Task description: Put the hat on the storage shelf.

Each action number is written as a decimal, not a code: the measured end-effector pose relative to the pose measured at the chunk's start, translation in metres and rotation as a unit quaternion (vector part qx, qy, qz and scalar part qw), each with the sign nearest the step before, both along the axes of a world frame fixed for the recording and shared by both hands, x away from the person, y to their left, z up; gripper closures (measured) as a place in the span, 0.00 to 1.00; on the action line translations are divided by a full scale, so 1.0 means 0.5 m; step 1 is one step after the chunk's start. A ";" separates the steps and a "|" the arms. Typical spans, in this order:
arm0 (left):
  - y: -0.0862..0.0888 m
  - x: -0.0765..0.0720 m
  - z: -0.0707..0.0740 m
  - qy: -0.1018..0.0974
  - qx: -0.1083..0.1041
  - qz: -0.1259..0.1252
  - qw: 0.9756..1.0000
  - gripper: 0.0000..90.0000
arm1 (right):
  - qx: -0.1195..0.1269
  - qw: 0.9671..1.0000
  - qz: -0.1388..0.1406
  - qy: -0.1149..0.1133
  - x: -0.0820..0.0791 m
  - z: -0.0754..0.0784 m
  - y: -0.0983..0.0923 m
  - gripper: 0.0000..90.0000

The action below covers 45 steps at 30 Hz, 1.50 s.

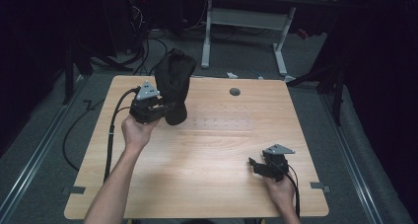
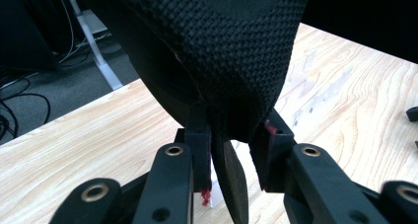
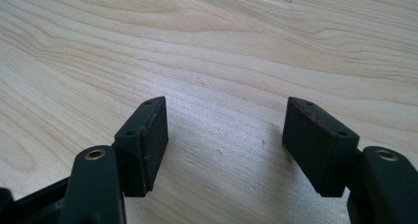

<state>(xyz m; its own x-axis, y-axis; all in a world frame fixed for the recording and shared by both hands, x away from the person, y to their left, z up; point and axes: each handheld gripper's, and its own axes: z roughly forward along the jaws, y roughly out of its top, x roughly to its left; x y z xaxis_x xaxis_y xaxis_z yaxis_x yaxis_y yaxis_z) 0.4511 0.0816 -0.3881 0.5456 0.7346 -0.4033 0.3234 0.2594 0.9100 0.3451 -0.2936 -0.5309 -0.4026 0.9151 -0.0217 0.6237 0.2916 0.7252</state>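
A black woven fabric bag (image 1: 175, 81) stands up from the wooden table (image 1: 207, 155) at its far left, its lower end close to the surface. My left gripper (image 1: 158, 105) is shut on the bag's lower edge. In the left gripper view the coarse black fabric (image 2: 222, 46) bulges above the jaws, and a fold of it is pinched at my left gripper (image 2: 231, 130). My right gripper (image 1: 252, 162) rests low near the table's front right. In the right gripper view it (image 3: 224, 135) stands open over bare wood (image 3: 197, 36), with nothing between its pads.
A round cable hole (image 1: 234, 92) sits near the table's far edge. A clear plastic strip (image 1: 222, 123) lies flat at mid-table. Behind the table are a white desk frame (image 1: 246, 21) and floor cables (image 1: 143, 46). The left gripper's cable (image 1: 112, 130) hangs over the left edge.
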 end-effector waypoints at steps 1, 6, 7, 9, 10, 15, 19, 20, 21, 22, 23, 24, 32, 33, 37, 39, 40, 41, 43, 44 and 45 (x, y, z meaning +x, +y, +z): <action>0.000 0.000 0.000 0.000 0.000 0.000 1.000 0.80 | 0.000 1.000 0.000 0.000 0.000 0.000 0.000 0.38; 0.002 0.003 -0.003 0.002 -0.007 0.009 1.000 0.80 | 0.000 1.000 0.000 0.000 0.000 0.000 0.000 0.38; 0.003 0.002 -0.004 0.003 -0.007 0.009 1.000 0.80 | 0.000 1.000 0.000 0.000 0.000 0.000 0.000 0.38; 0.004 0.002 -0.005 0.003 -0.006 0.010 1.000 0.79 | 0.001 1.000 -0.001 0.001 0.000 0.000 0.001 0.38; 0.006 0.002 -0.005 0.003 -0.004 0.010 1.000 0.79 | 0.001 1.000 0.000 0.001 0.000 0.000 0.000 0.38; 0.004 0.006 -0.021 0.005 0.023 0.014 1.000 0.79 | 0.000 1.000 0.000 0.000 0.000 0.000 0.000 0.38; -0.007 0.009 -0.043 0.013 0.027 0.013 0.999 0.79 | -0.001 1.000 0.001 0.000 0.000 0.000 0.000 0.38; -0.007 0.009 -0.043 0.013 0.027 0.013 0.999 0.79 | -0.001 1.000 0.001 0.000 0.000 0.000 0.000 0.38; -0.011 0.009 -0.051 0.014 0.023 0.015 1.000 0.79 | 0.001 1.000 -0.001 0.001 0.000 0.000 0.001 0.38; -0.010 0.009 -0.051 0.015 0.021 0.017 1.000 0.79 | 0.001 1.000 -0.001 0.001 0.000 0.000 0.001 0.38; -0.011 0.008 -0.052 0.014 0.014 0.019 1.000 0.79 | 0.001 1.000 -0.001 0.001 0.000 0.000 0.001 0.38; -0.011 0.008 -0.052 0.014 0.014 0.019 1.000 0.78 | 0.001 1.000 -0.001 0.001 0.000 0.000 0.001 0.38; -0.005 -0.002 -0.061 0.030 0.003 0.025 0.999 0.75 | 0.001 1.000 0.000 0.001 0.000 0.000 0.001 0.38; -0.006 -0.003 -0.062 0.034 0.004 0.024 0.999 0.74 | 0.001 1.000 0.000 0.001 0.000 0.000 0.000 0.38; -0.007 -0.003 -0.063 0.043 0.002 0.024 0.999 0.72 | 0.001 1.000 0.000 0.001 0.000 0.000 0.001 0.38; -0.006 -0.001 -0.067 0.053 0.000 0.028 0.998 0.62 | 0.001 1.000 -0.001 0.001 0.000 0.000 0.001 0.38; -0.006 -0.001 -0.067 0.053 0.000 0.028 0.998 0.58 | 0.001 1.000 -0.001 0.001 0.000 0.000 0.001 0.38; -0.005 0.000 -0.067 0.057 -0.006 0.030 0.998 0.54 | 0.001 1.000 0.000 0.001 0.000 0.000 0.001 0.38; -0.002 0.001 -0.066 0.063 -0.011 0.030 0.998 0.48 | 0.001 1.000 0.000 0.001 0.000 0.000 0.000 0.38; -0.002 0.001 -0.066 0.063 -0.011 0.030 0.998 0.45 | 0.001 1.000 0.000 0.001 0.000 0.000 0.001 0.38; -0.001 0.001 -0.064 0.071 -0.017 0.028 0.997 0.43 | 0.001 1.000 0.000 0.001 0.000 0.000 0.001 0.38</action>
